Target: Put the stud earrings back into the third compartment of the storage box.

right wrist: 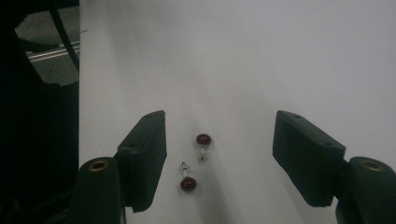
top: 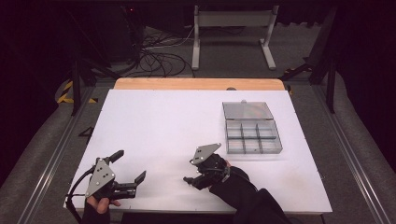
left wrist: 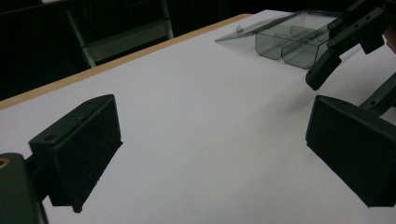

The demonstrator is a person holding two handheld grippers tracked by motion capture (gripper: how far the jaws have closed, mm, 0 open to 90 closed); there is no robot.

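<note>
Two small dark red stud earrings lie on the white table; one earring (right wrist: 203,139) sits a little farther from the camera than the other earring (right wrist: 188,183). My right gripper (right wrist: 220,122) is open and low over the table, with both earrings between its jaws, closer to the left jaw. In the high view the right gripper (top: 189,171) sits near the front middle and points left. My left gripper (top: 130,166) is open at the front left with nothing in it. The left gripper view has its own jaws wide apart (left wrist: 215,116) and the right gripper (left wrist: 336,51) beyond them.
A clear plastic compartment box (top: 253,137) with its lid (top: 247,110) folded open stands at the right of the table; it also appears as the box (left wrist: 294,39) in the left gripper view. A wooden strip (top: 198,84) runs along the far edge.
</note>
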